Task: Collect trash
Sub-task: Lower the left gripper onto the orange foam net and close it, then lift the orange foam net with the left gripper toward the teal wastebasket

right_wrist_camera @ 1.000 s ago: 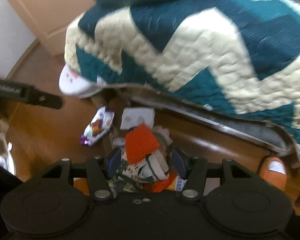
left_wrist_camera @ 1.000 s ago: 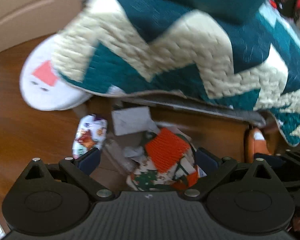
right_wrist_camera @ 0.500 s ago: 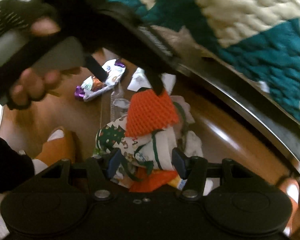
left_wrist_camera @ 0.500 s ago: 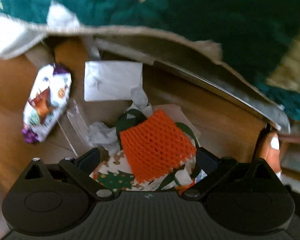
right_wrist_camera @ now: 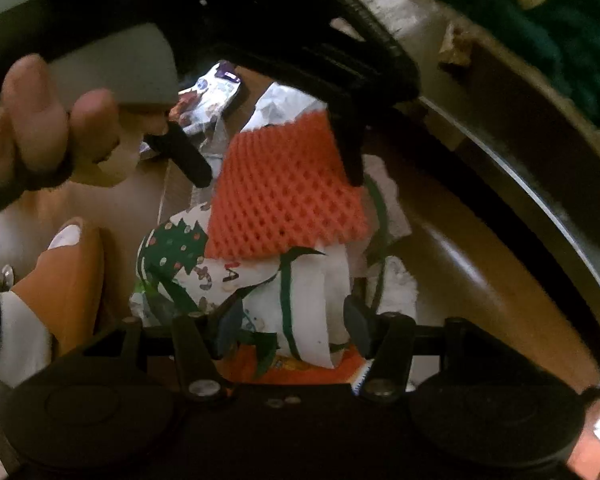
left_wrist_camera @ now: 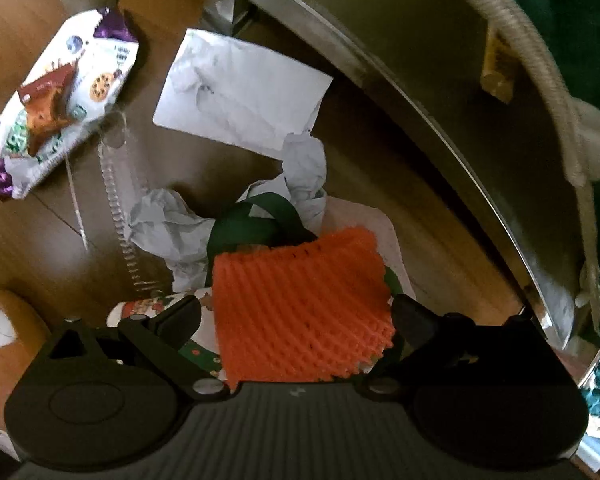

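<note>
Wooden floor (left_wrist_camera: 28, 216) carries: snack wrapper (left_wrist_camera: 60, 96), flat white paper sheet (left_wrist_camera: 240, 92), crumpled tissue (left_wrist_camera: 168, 232), printed bag (right_wrist_camera: 260, 288) with orange foam net (left_wrist_camera: 300, 312) on top.

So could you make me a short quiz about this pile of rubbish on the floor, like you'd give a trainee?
1. True or false: the left gripper has its jaws spread on either side of the orange foam net sleeve.
2. Which item lies farthest to the left in the left wrist view: (a) the flat white sheet of paper, (b) the white and purple snack wrapper, (c) the crumpled white tissue?
3. Fill in: the loop just beyond the orange net is a dark ____ ribbon handle.

Key: 1 true; 2 b; 3 green.
</note>
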`<state>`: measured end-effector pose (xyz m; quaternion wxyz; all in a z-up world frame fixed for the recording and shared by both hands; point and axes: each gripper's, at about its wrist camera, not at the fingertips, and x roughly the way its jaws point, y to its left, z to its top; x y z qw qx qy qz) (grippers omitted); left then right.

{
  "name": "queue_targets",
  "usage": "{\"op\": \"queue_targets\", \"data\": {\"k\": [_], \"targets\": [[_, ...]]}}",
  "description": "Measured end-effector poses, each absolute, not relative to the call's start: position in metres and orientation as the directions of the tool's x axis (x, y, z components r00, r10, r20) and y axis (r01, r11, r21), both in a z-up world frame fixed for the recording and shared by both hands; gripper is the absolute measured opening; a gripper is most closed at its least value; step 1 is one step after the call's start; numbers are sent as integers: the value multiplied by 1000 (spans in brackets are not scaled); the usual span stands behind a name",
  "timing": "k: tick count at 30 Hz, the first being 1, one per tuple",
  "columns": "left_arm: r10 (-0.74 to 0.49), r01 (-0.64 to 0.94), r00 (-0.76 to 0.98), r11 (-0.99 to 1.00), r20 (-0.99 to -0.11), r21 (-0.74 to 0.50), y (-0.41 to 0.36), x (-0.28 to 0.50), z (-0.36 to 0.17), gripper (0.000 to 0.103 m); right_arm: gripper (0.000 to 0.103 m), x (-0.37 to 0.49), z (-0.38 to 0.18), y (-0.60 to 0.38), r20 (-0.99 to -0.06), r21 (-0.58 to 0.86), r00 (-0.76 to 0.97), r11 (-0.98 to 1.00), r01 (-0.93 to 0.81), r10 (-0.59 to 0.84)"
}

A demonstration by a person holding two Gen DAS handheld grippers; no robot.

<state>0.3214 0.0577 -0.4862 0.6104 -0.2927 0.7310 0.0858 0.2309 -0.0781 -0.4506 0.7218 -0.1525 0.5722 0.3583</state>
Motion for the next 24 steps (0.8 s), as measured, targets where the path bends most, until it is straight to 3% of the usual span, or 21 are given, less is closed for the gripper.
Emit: {"op": "queue_targets", "data": {"k": [4,7,10,11,12,14,17,24], "targets": [[-334,-550,-78,800,-939,-239,60,320,-493,100,56,229,-466,-71,-941,196,62,685,-701,332],[-344,-548,-82,800,-935,-246,60,319,-499,83,53,231,-475,-69,-935,226,39,680,-697,351],[-358,-554,-77,791,-931,-258,60,317,-501,72,51,232,-474,-67,-928,236,37,664,-709,370],[-356,-551,-76,793,-931,-258,60,317,-500,67,47,232,-473,-66,-925,239,39,659,-713,378],[-350,-547,-81,799,-933,-252,60,317,-499,65,30,231,-471,-65,-926,229,47,659,-717,374],[-351,-541,-88,803,-932,-251,62,314,-494,53,6,233,-470,-66,-931,216,53,662,-718,361],[-374,-549,-59,787,-926,-282,66,311,-484,38,4,233,-464,-67,-926,230,47,658,-717,375],[-368,-580,-27,763,-929,-285,78,301,-443,21,1,226,-425,-64,-919,201,83,638,-744,386]]}}
